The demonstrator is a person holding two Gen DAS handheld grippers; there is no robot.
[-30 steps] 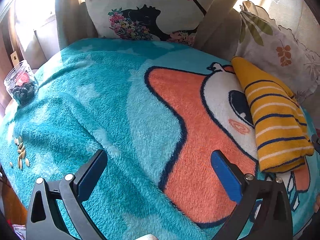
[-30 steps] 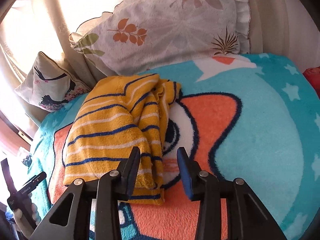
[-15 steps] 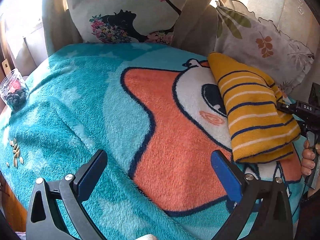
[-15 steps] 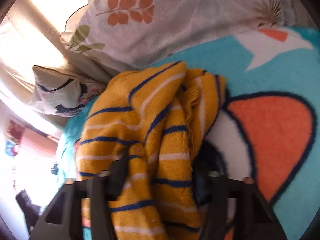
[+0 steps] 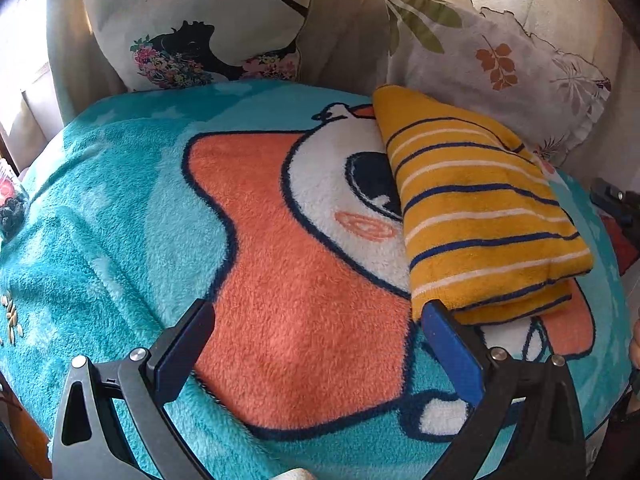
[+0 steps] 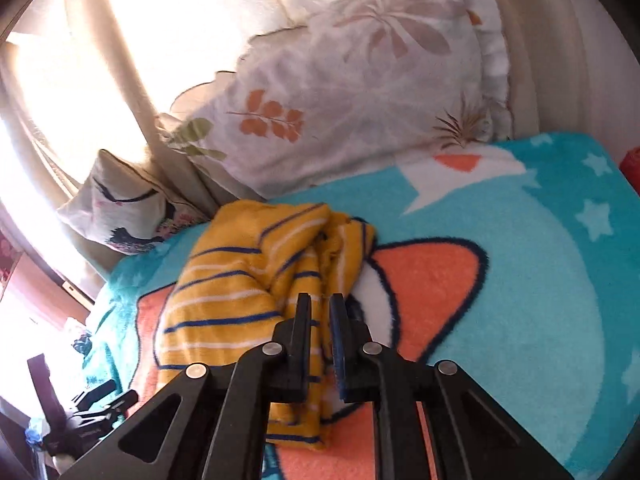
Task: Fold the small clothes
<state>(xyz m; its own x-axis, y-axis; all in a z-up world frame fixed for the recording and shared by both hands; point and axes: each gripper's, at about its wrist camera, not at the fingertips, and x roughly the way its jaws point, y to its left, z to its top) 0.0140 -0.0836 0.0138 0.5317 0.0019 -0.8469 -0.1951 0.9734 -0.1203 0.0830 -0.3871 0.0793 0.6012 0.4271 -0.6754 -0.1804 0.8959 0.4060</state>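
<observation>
A yellow garment with blue and white stripes [image 5: 476,208] lies folded on the right side of a teal and orange fleece blanket [image 5: 280,300]. My left gripper [image 5: 316,344] is open and empty, low over the blanket, its right finger close to the garment's near corner. In the right wrist view my right gripper [image 6: 320,312] is nearly closed, its jaws pinching the near edge of the garment [image 6: 240,292], which is bunched and lifted a little there.
A leaf-print pillow [image 5: 500,64] and a floral silhouette pillow [image 5: 200,32] lean against the sofa back behind the blanket. A glass jar [image 5: 10,204] and scattered seeds [image 5: 10,316] sit at the left edge. A red object [image 6: 630,164] lies far right.
My right gripper went from open over the garment to closed on its edge and pulled back, lifting it. My left gripper shifted right, closer to the garment.
</observation>
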